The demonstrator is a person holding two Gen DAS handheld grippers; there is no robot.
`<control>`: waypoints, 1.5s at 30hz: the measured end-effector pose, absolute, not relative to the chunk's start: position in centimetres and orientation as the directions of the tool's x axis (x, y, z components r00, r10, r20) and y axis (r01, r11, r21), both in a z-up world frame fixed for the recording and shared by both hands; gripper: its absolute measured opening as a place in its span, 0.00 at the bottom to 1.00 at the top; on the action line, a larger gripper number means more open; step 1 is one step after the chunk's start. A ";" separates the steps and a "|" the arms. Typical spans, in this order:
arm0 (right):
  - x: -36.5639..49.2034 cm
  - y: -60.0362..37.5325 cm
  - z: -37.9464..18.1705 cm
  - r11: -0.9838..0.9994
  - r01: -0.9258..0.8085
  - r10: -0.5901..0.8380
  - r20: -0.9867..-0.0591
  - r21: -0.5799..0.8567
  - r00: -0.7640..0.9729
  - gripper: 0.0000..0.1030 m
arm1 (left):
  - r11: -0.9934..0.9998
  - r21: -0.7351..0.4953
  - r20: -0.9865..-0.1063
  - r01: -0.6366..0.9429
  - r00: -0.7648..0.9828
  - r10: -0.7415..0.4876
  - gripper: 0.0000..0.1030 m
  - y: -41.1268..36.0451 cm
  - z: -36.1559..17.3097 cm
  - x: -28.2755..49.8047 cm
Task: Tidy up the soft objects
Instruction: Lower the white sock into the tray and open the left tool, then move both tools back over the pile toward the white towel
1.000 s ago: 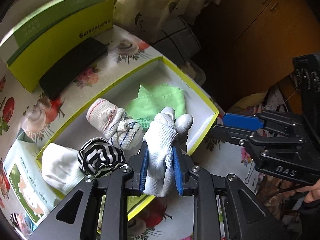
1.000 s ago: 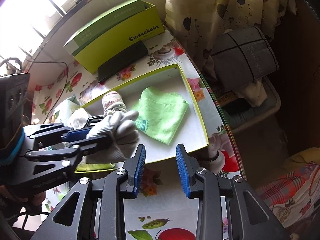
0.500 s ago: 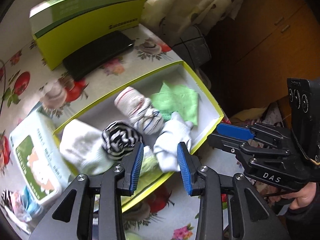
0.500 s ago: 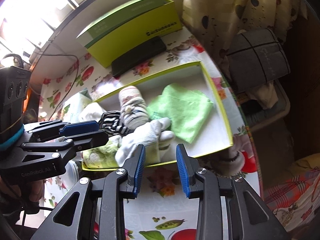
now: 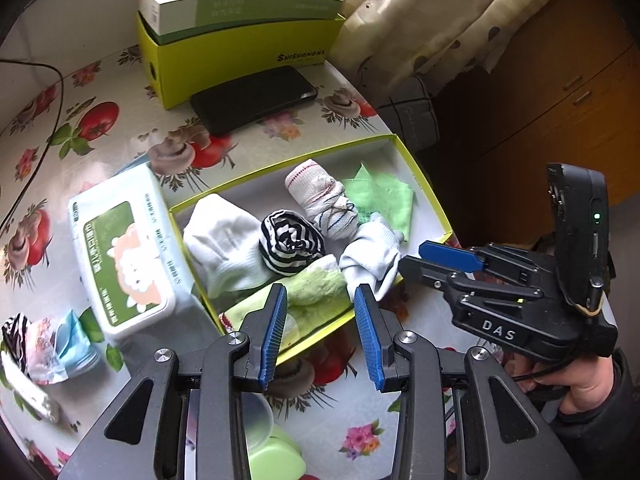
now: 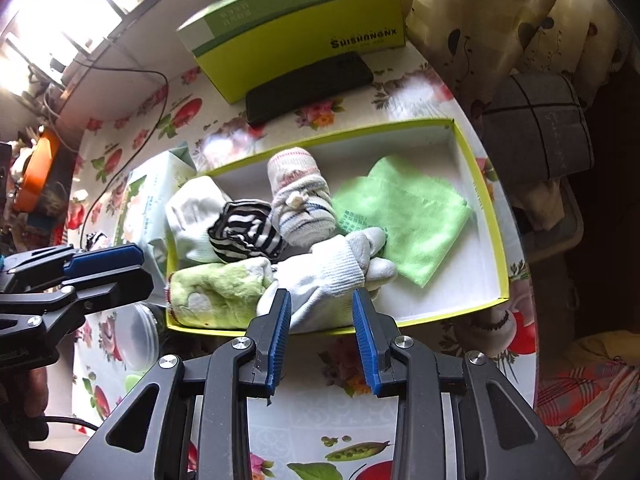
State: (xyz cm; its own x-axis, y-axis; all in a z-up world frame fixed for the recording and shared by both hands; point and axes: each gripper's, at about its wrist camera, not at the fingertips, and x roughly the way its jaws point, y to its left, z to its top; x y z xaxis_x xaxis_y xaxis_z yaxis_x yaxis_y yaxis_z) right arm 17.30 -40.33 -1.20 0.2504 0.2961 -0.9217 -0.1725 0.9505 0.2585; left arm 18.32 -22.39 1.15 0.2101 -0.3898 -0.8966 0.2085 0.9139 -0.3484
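Pouches [image 5: 48, 344], small and soft, loose on the tablecloth at far left beside the wipes pack [image 5: 124, 256], outside the tray [image 5: 424, 196]. Left gripper [image 5: 320, 334]: spread, empty, above the tray's near edge; nearer hand, pouches lying leftward. White glove [image 6: 328, 276]: inside the tray, long axis running rightward. Right gripper [image 6: 320, 336]: spread, empty.

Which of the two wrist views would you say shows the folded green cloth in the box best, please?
The right wrist view: the green cloth lies almost fully exposed there, only a corner under the white glove. In the left wrist view it shows smaller, partly hidden behind the rolled sock.
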 end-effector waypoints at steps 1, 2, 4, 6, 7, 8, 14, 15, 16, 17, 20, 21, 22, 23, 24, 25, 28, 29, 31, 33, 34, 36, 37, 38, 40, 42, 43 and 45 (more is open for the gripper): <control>17.2 -40.1 -0.7 0.950 -0.177 0.297 -0.920 0.258 0.256 0.30 | 0.915 -0.348 -0.896 0.204 0.216 -0.389 0.35 -22.2 1.4 18.2; 17.1 -39.9 -0.3 0.949 -0.183 0.300 -0.918 0.258 0.261 0.30 | 0.917 -0.346 -0.895 0.199 0.223 -0.387 0.35 -21.9 1.6 18.0; 16.8 -39.2 0.6 0.946 -0.196 0.305 -0.914 0.257 0.269 0.30 | 0.918 -0.347 -0.892 0.191 0.235 -0.386 0.35 -21.4 2.0 17.6; 16.5 -38.5 1.5 0.943 -0.213 0.310 -0.910 0.257 0.276 0.30 | 0.921 -0.344 -0.890 0.185 0.249 -0.382 0.35 -20.8 2.5 17.3; 16.3 -38.1 1.9 0.941 -0.222 0.312 -0.909 0.255 0.278 0.30 | 0.923 -0.339 -0.890 0.182 0.257 -0.378 0.35 -20.6 2.8 17.1; 16.2 -37.7 2.3 0.939 -0.233 0.315 -0.907 0.254 0.280 0.30 | 0.925 -0.336 -0.889 0.178 0.264 -0.374 0.35 -20.3 3.0 16.9; 15.6 -35.0 4.1 0.925 -0.296 0.324 -0.902 0.238 0.286 0.30 | 0.939 -0.309 -0.886 0.154 0.312 -0.343 0.35 -18.1 4.0 15.9; 15.5 -34.6 4.3 0.923 -0.305 0.324 -0.903 0.235 0.284 0.30 | 0.941 -0.304 -0.886 0.147 0.320 -0.336 0.35 -17.7 4.1 15.6; 15.5 -34.2 4.4 0.921 -0.313 0.323 -0.903 0.232 0.282 0.31 | 0.945 -0.296 -0.886 0.142 0.329 -0.327 0.35 -17.3 4.3 15.4; 15.4 -33.8 4.5 0.919 -0.321 0.322 -0.904 0.228 0.280 0.32 | 0.947 -0.290 -0.885 0.136 0.339 -0.319 0.35 -16.9 4.4 15.1; 15.0 -32.6 4.8 0.912 -0.346 0.322 -0.906 0.220 0.273 0.38 | 0.952 -0.284 -0.883 0.116 0.355 -0.307 0.35 -15.9 4.6 14.4; 14.9 -32.2 4.9 0.910 -0.354 0.323 -0.907 0.218 0.271 0.39 | 0.953 -0.284 -0.883 0.107 0.359 -0.304 0.35 -15.5 4.7 14.1; 14.8 -31.8 5.0 0.906 -0.363 0.324 -0.907 0.216 0.269 0.40 | 0.954 -0.283 -0.883 0.098 0.363 -0.299 0.35 -15.1 4.7 13.8; 14.6 -31.4 5.0 0.904 -0.370 0.325 -0.907 0.215 0.267 0.41 | 0.956 -0.279 -0.883 0.088 0.368 -0.292 0.35 -14.7 4.8 13.5; 14.5 -31.1 5.1 0.901 -0.377 0.328 -0.907 0.215 0.265 0.41 | 0.958 -0.276 -0.883 0.079 0.372 -0.285 0.35 -14.3 4.8 13.2; 14.3 -30.8 5.2 0.898 -0.384 0.330 -0.907 0.216 0.262 0.41 | 0.959 -0.275 -0.883 0.070 0.376 -0.281 0.35 -14.0 4.8 13.0; 13.8 -29.9 5.3 0.889 -0.404 0.335 -0.909 0.217 0.249 0.42 | 0.961 -0.273 -0.882 0.040 0.388 -0.267 0.35 -12.8 4.9 12.2; 13.6 -29.6 5.4 0.886 -0.409 0.336 -0.909 0.217 0.246 0.42 | 0.962 -0.272 -0.882 0.030 0.391 -0.262 0.35 -12.4 4.9 11.9; 13.4 -28.9 5.5 0.880 -0.422 0.338 -0.911 0.217 0.238 0.42 | 0.963 -0.270 -0.882 0.015 0.397 -0.253 0.35 -11.8 4.9 11.4; 13.2 -28.3 5.6 0.874 -0.435 0.340 -0.911 0.215 0.232 0.43 | 0.964 -0.266 -0.885 -0.001 0.398 -0.244 0.35 -11.1 4.9 11.0; 13.2 -28.0 5.7 0.871 -0.442 0.341 -0.911 0.214 0.230 0.43 | 0.965 -0.260 -0.887 -0.009 0.398 -0.235 0.35 -10.9 4.8 10.9; 13.1 -27.3 5.8 0.865 -0.454 0.344 -0.911 0.213 0.227 0.43 | 0.965 -0.261 -0.886 -0.022 0.403 -0.231 0.35 -10.2 4.8 10.5; 13.1 -26.9 5.8 0.861 -0.462 0.345 -0.912 0.212 0.224 0.43 | 0.965 -0.261 -0.885 -0.027 0.405 -0.228 0.35 -9.9 4.9 10.4; 13.0 -26.6 5.9 0.858 -0.468 0.345 -0.912 0.211 0.222 0.43 | 0.966 -0.256 -0.886 -0.034 0.408 -0.221 0.35 -9.6 4.9 10.2; 12.9 -26.0 5.9 0.852 -0.479 0.346 -0.913 0.210 0.216 0.43 | 0.965 -0.257 -0.884 -0.046 0.414 -0.215 0.35 -9.1 4.9 9.9; 12.8 -25.4 5.9 0.846 -0.490 0.348 -0.914 0.210 0.210 0.43 | 0.965 -0.256 -0.885 -0.061 0.417 -0.208 0.35 -8.5 4.9 9.7; 12.8 -25.1 5.9 0.843 -0.496 0.349 -0.914 0.210 0.207 0.43 | 0.964 -0.257 -0.884 -0.067 0.419 -0.207 0.35 -8.2 4.9 9.5; 12.7 -24.6 5.9 0.836 -0.507 0.351 -0.915 0.210 0.200 0.43 | 0.962 -0.260 -0.885 -0.080 0.419 -0.205 0.35 -7.7 4.7 9.3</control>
